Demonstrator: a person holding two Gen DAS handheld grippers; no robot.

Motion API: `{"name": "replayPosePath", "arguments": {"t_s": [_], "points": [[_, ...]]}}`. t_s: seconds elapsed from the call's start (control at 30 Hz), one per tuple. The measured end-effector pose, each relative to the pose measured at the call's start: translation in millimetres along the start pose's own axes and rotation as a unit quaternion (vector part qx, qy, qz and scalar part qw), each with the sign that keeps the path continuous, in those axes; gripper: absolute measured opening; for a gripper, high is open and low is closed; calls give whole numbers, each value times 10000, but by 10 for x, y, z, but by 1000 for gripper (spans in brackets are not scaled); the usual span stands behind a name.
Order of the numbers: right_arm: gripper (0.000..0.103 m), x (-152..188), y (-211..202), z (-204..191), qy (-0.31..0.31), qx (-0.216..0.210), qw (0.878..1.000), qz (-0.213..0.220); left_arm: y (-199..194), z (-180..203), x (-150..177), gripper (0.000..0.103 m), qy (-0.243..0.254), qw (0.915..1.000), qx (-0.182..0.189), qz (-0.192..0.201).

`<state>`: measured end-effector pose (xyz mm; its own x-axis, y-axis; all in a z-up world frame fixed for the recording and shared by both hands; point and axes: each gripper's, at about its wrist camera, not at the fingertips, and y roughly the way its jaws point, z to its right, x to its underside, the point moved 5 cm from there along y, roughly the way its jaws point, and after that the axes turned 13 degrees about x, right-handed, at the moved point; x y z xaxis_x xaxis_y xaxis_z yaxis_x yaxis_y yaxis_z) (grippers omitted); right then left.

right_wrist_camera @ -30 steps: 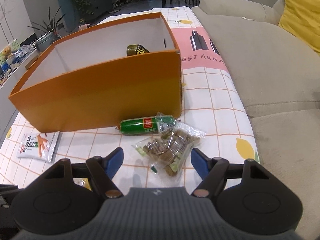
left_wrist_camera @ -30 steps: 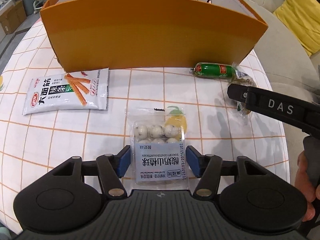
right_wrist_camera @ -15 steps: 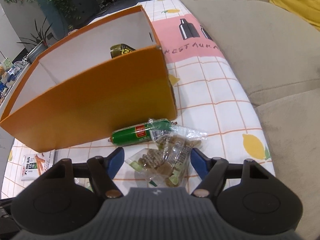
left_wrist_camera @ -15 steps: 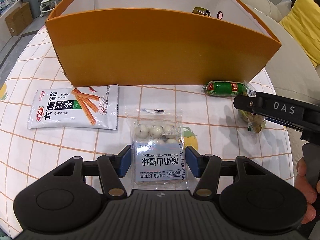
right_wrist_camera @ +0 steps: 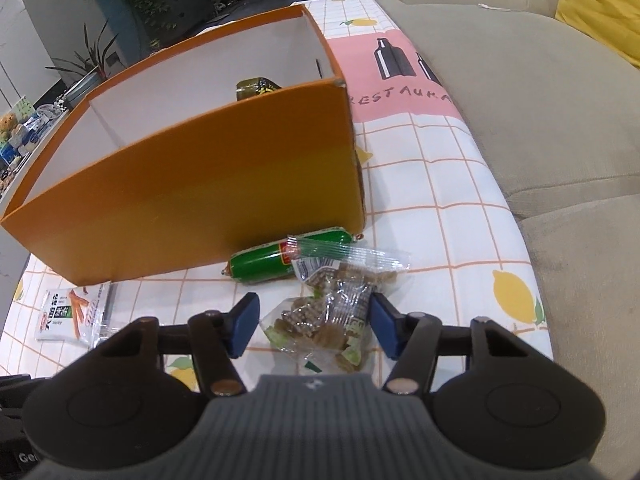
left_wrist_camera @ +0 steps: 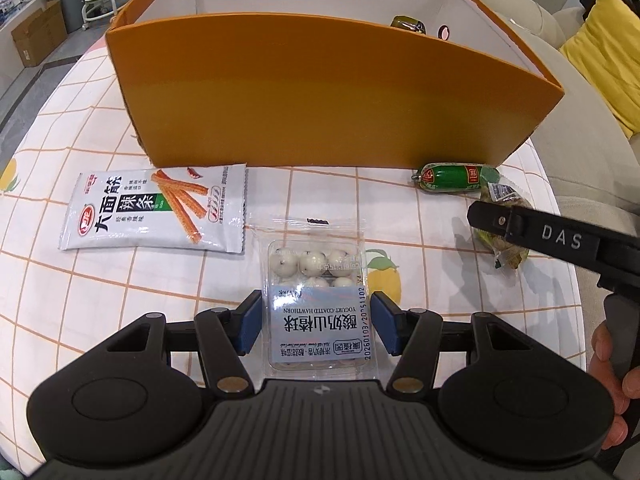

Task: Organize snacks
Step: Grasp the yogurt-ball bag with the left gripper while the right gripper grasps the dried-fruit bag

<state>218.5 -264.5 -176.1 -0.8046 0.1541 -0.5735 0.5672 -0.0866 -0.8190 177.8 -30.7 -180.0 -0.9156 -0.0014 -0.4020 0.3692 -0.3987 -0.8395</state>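
My left gripper (left_wrist_camera: 316, 324) is shut on a clear pack of yogurt-coated hawthorn balls (left_wrist_camera: 316, 300), its blue pads against both sides. In the right wrist view my right gripper (right_wrist_camera: 312, 324) straddles a crinkly clear bag of brown snack pieces (right_wrist_camera: 320, 320). Its jaws are closing; the right pad touches the bag, while the left pad stands a little off it. A green sausage (right_wrist_camera: 272, 260) lies just beyond the bag, against the open orange box (right_wrist_camera: 200, 200). A white spicy-strip packet (left_wrist_camera: 156, 208) lies flat at the left.
A dark green packet (right_wrist_camera: 256, 88) lies inside the box. A grey sofa (right_wrist_camera: 520, 100) with a yellow cushion (left_wrist_camera: 608, 48) borders the table's right edge. A person's hand (left_wrist_camera: 612, 380) holds the right gripper's handle. The checked tablecloth (left_wrist_camera: 120, 300) carries lemon prints.
The right jaws have narrowed around the clear bag, and that camera has come closer to it. The hawthorn pack has shifted over the tablecloth with the left gripper.
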Motion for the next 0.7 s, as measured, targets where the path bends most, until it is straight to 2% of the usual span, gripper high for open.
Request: {"name": "replayPosePath", "arguments": {"t_s": [0.1,0.13,0.17,0.27,0.7], "points": [[55,24,-14,-35,-141,-9,9999,-17,-35,-5,5,65,-29,10000,-1,33],[42,33,-22,-45,-164,-22,9999,-23,-48,-3,4,65,-35,10000,3,53],[38,42,-35,-43,-180,23,9998,-11,-68,-1,1,64,-40,10000,18,78],[37,64,-75,-39,-159,-78,9998,-85,-119,2,-5,64,-37,9999,78,143],[34,294,-463,-253,-748,-234,9969,-44,-398,11,0,64,-19,9990,195,399]]}}
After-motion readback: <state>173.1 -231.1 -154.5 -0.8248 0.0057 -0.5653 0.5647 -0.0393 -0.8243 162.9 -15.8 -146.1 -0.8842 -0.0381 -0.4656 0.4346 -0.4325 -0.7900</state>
